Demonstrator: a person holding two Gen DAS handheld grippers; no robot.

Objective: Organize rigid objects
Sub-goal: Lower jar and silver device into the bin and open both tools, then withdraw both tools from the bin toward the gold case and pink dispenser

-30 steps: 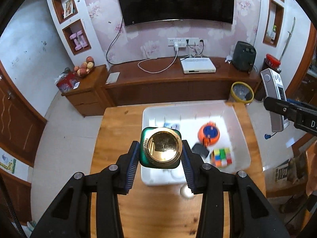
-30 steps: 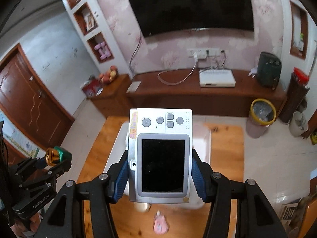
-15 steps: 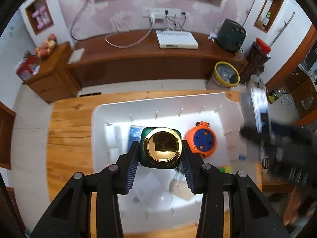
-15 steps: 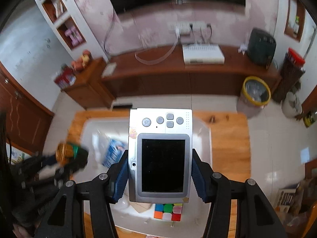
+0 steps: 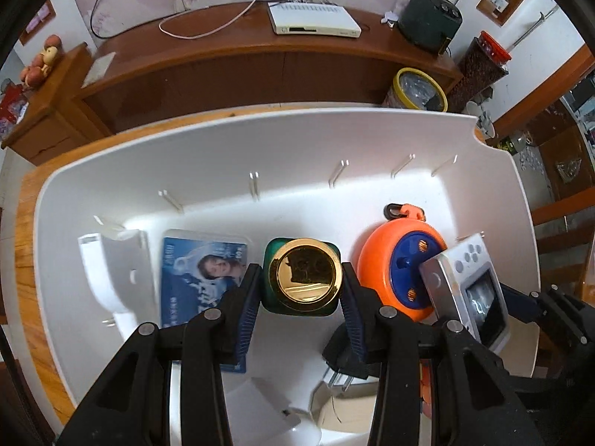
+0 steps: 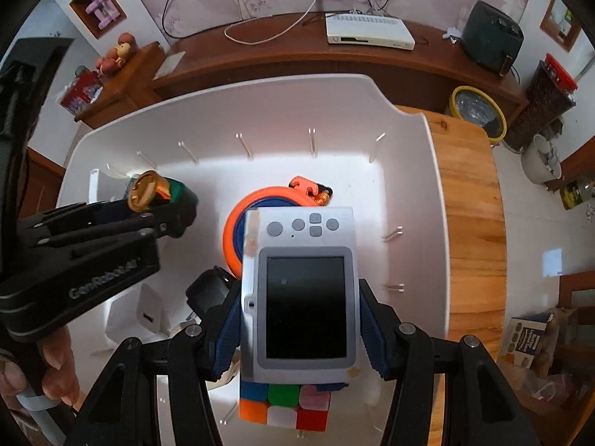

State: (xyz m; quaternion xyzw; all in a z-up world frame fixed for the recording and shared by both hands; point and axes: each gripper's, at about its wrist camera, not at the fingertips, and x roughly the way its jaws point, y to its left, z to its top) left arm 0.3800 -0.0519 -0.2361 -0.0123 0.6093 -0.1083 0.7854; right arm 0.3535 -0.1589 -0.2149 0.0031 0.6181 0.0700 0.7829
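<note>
Two grippers over the white bin [image 5: 223, 148]: left gripper [image 5: 302, 290] jaws clamp a gold-capped green bottle [image 5: 303, 278]; right gripper [image 6: 299, 319] jaws clamp a silver handheld console [image 6: 301, 293].

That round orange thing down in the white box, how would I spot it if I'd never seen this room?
Find the big white bin on the wooden table. On its floor, near the middle, lies the orange reel, a flat disc with a blue hub and a small hook-like tab at its far edge. Nothing else in the bin is round and orange; the cube nearby is square and many-coloured.
</note>
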